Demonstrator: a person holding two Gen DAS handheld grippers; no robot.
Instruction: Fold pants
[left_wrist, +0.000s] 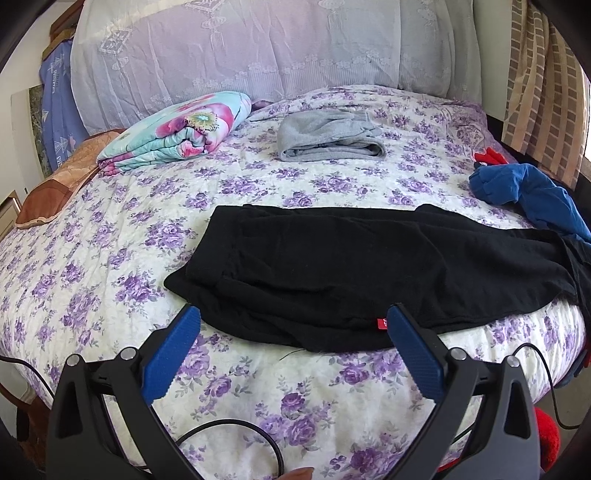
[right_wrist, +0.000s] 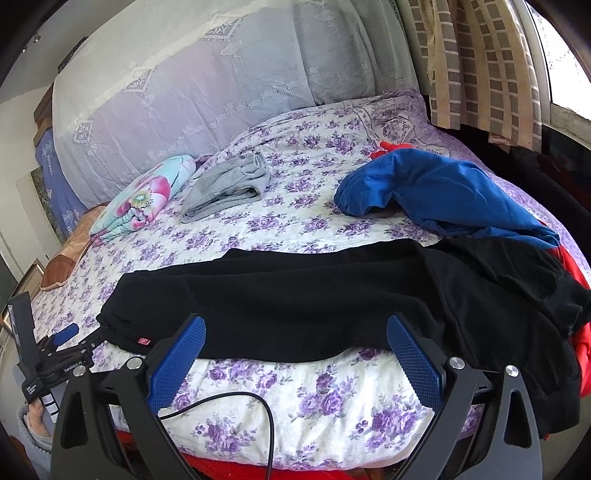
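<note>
Black pants (left_wrist: 332, 266) lie spread sideways across the near part of the bed, with a small red tag (left_wrist: 381, 322) at their front edge. My left gripper (left_wrist: 293, 314) is open just in front of that edge, nothing between its blue pads. In the right wrist view the same black pants (right_wrist: 314, 295) stretch from left to right, one end hanging over the bed's right side. My right gripper (right_wrist: 295, 323) is open at the pants' near edge and holds nothing. The left gripper (right_wrist: 66, 339) shows at the far left of that view, a hand under it.
The bed has a purple-flowered cover (left_wrist: 110, 240). Folded grey pants (left_wrist: 328, 136) and a folded floral quilt (left_wrist: 173, 133) lie at the back. Blue clothing (right_wrist: 443, 192) and something red (right_wrist: 570, 269) lie at the right. A black cable (right_wrist: 258, 402) crosses the bed's front edge.
</note>
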